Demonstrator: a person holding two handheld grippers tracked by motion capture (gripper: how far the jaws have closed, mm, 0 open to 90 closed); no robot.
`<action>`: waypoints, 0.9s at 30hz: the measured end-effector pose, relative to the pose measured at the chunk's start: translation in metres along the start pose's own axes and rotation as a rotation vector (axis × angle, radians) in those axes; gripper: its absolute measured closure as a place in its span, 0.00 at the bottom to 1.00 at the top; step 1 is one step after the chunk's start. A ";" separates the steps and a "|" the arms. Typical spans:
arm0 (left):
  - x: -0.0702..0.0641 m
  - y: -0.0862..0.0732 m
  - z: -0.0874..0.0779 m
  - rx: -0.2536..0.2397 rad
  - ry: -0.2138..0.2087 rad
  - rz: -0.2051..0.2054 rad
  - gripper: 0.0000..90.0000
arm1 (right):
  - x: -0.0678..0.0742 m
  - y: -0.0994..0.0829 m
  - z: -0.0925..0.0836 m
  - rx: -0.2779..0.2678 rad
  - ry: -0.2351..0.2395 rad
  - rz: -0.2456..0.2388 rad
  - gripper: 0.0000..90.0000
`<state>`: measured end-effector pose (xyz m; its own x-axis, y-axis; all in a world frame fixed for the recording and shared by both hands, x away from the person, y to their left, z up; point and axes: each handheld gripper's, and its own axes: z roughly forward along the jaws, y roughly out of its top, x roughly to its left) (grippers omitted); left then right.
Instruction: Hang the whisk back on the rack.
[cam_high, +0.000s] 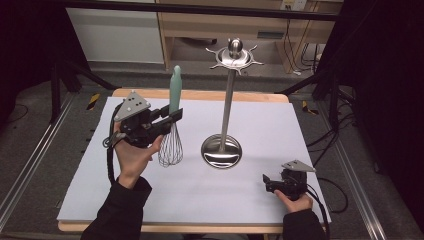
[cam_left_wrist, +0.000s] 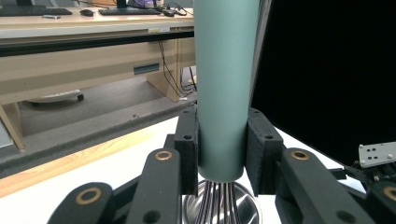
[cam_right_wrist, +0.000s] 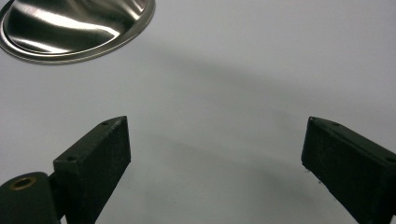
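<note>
A whisk with a pale green handle (cam_high: 175, 90) and wire loops (cam_high: 171, 146) hangs upright above the white table sheet, handle up. My left gripper (cam_high: 172, 116) is shut on that handle; in the left gripper view the pads (cam_left_wrist: 188, 149) press both sides of the green handle (cam_left_wrist: 224, 93), wires (cam_left_wrist: 217, 205) below. A steel utensil stand (cam_high: 227, 107) with a round base (cam_high: 221, 151) and a hooked top ring (cam_high: 234, 57) rises right of the whisk. My right gripper (cam_high: 266, 181) rests low at the table's front right, open, with bare sheet between its pads (cam_right_wrist: 95, 158). The stand's base (cam_right_wrist: 74, 28) lies ahead of it.
The white sheet (cam_high: 260, 120) covers a wooden table. Black frame legs (cam_high: 55, 85) stand at both back corners, with cables on the floor at the right. A wooden desk (cam_left_wrist: 88, 60) stands beyond the table's far edge.
</note>
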<state>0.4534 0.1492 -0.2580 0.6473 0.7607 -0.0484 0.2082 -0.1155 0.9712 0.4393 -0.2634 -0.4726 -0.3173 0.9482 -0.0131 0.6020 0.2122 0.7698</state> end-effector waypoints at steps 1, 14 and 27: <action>-0.001 0.001 0.001 -0.001 0.002 0.001 0.77 | 0.000 0.000 0.000 0.000 0.005 0.004 0.09; -0.011 0.016 0.016 0.010 -0.003 0.023 0.77 | 0.000 0.000 0.000 -0.003 0.003 0.003 0.10; -0.022 0.020 0.033 0.037 -0.014 0.042 0.77 | -0.001 0.000 0.000 -0.007 0.005 0.003 0.09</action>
<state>0.4673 0.1086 -0.2453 0.6660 0.7459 -0.0112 0.2072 -0.1706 0.9633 0.4392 -0.2641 -0.4724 -0.3192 0.9477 -0.0072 0.5979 0.2072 0.7743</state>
